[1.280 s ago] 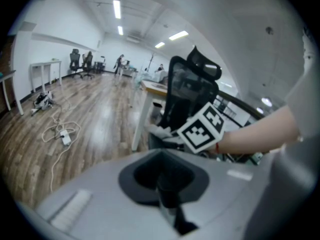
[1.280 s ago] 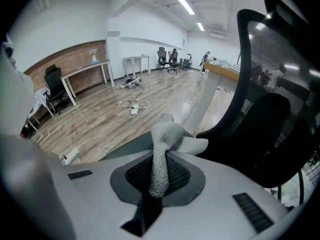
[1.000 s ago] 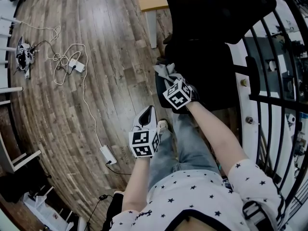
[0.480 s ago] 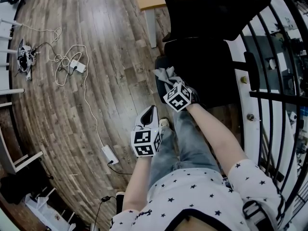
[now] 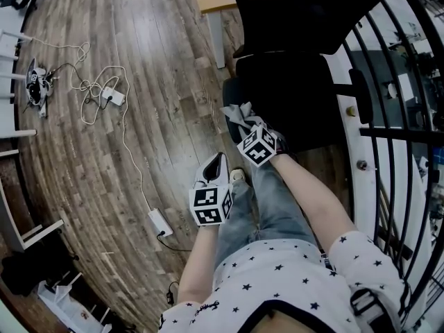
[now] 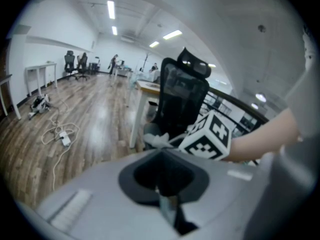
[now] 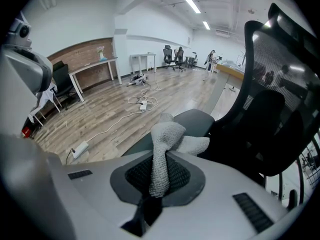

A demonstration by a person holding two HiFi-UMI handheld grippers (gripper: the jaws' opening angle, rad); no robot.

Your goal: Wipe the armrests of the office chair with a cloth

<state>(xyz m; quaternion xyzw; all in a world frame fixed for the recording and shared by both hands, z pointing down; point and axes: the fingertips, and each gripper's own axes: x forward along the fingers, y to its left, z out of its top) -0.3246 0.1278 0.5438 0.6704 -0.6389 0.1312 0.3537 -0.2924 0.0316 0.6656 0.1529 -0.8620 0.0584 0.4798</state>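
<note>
Right hand-held gripper (image 7: 156,191) pinches the cloth (image 7: 167,136) at the armrest (image 7: 196,120); left hand-held gripper (image 6: 165,196) seemingly closed

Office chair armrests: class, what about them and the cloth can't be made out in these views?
- Head view: where the cloth meets the near armrest, hidden under the right gripper.
- Right gripper view: far armrest, out of sight beyond the backrest.
- Left gripper view: near armrest, blurred, behind the right gripper's marker cube.

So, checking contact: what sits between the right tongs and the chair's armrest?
Only the grey cloth: clamped in the right tongs, it drapes forward onto the armrest. The right gripper view shows it.
</note>
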